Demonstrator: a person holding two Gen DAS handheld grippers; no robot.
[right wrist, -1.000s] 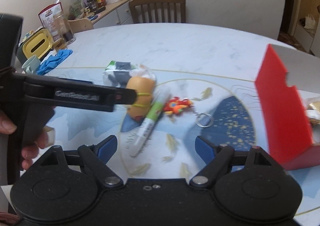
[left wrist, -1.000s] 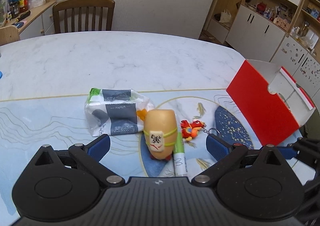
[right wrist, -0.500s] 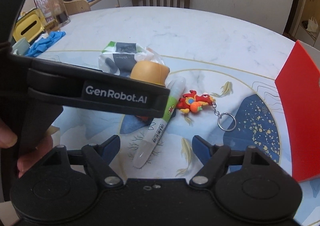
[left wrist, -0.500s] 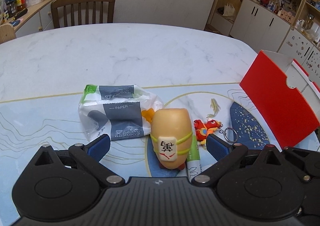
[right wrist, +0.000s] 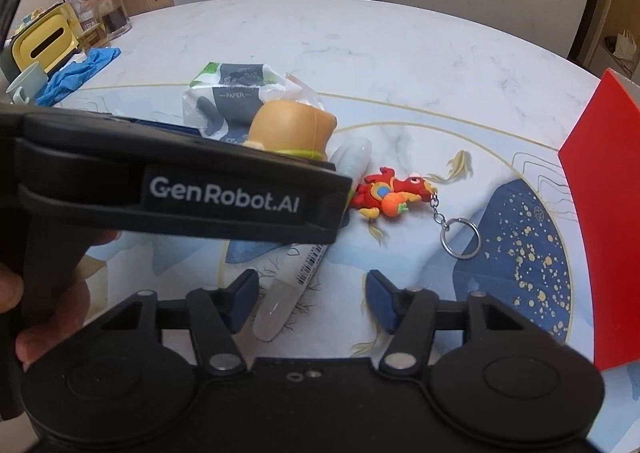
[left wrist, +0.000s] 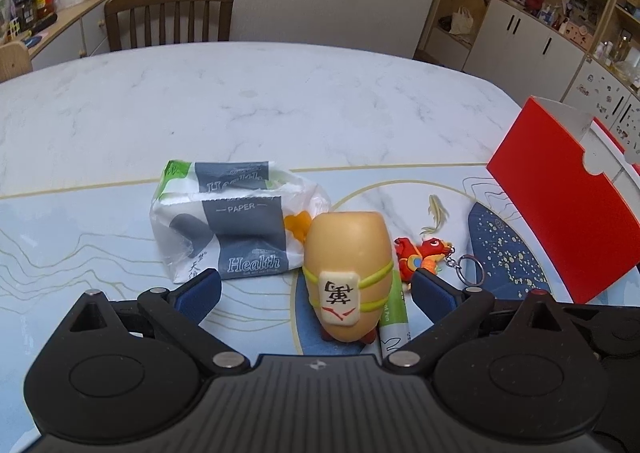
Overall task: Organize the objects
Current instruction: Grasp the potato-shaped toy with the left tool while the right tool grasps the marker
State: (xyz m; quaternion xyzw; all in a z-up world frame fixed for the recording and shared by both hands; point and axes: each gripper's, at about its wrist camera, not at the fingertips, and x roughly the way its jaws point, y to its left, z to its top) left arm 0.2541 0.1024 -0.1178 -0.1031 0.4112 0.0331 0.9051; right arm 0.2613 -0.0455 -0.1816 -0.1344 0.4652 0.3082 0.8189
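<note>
While both tongs gape wide and empty, nothing looks sorted yet: the tan toy [left wrist: 347, 277], marker [right wrist: 298, 271], keychain [right wrist: 390, 195] and tissue pack [left wrist: 228, 225] crowd mid-surface, and the red box [left wrist: 568, 213] waits at right.

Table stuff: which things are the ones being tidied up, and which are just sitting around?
For tidying:
- tan toy
- green marker
- red dragon keychain
- tissue pack
- red box, probably where they go

Just lying about:
- blue cloth
- mug
- yellow container
- chair
</note>
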